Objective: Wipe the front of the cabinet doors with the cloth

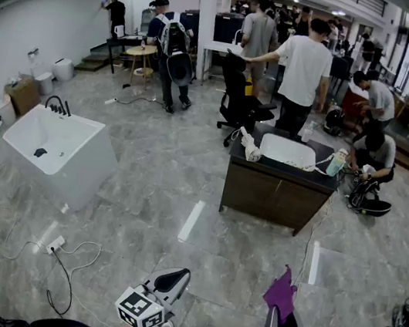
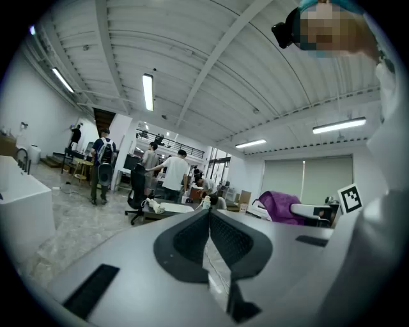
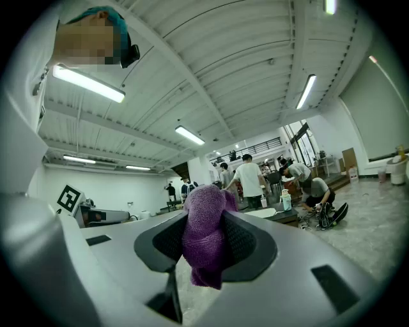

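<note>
A dark brown cabinet (image 1: 269, 196) with a white sink top stands several steps ahead across the floor; its front doors face me. My right gripper (image 1: 282, 315) is at the bottom right of the head view, shut on a purple cloth (image 1: 280, 292) that bunches up between its jaws. In the right gripper view the cloth (image 3: 206, 233) fills the gap between the pads and the cabinet (image 3: 280, 214) shows small beyond. My left gripper (image 1: 173, 279) is at the bottom centre, shut with nothing in it; its jaws (image 2: 209, 239) meet, and the cabinet (image 2: 167, 210) lies far off.
A white bathtub (image 1: 53, 149) stands at the left. A power strip with a cable (image 1: 55, 244) lies on the floor near my feet. A black office chair (image 1: 239, 102) and several people stand behind the cabinet; one person (image 1: 373, 161) crouches at its right.
</note>
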The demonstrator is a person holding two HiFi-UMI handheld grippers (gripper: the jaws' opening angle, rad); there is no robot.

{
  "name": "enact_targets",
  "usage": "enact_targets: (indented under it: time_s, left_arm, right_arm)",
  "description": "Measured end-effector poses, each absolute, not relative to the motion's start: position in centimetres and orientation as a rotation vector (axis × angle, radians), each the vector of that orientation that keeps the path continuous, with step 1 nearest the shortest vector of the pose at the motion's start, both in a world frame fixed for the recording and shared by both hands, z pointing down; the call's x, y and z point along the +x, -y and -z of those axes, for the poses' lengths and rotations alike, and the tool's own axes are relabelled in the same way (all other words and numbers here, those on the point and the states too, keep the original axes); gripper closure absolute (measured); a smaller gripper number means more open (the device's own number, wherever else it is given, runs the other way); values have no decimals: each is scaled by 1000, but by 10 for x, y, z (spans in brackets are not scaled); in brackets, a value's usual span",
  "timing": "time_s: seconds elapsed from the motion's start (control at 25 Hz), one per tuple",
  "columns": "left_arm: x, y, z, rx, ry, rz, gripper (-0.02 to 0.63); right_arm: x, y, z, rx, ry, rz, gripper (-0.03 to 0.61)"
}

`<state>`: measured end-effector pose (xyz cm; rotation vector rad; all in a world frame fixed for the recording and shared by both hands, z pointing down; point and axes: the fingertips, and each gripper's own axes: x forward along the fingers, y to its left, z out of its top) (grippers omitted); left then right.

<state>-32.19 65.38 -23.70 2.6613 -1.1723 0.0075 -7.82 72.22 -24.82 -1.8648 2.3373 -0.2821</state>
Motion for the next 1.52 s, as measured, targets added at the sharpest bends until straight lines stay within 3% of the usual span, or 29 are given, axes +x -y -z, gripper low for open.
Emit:
enact_targets:
  time_s: [1.12,1.52]
  left_arm:
    - [-308,-642,221,2649,1216,-51,603]
    - [-314,-543,198,2594,1204,-17,603]
  right_arm:
    - [-65,-707,211,-1829,-2415,347,435]
    - [-60,-618,206,-1938,-2392,357,434]
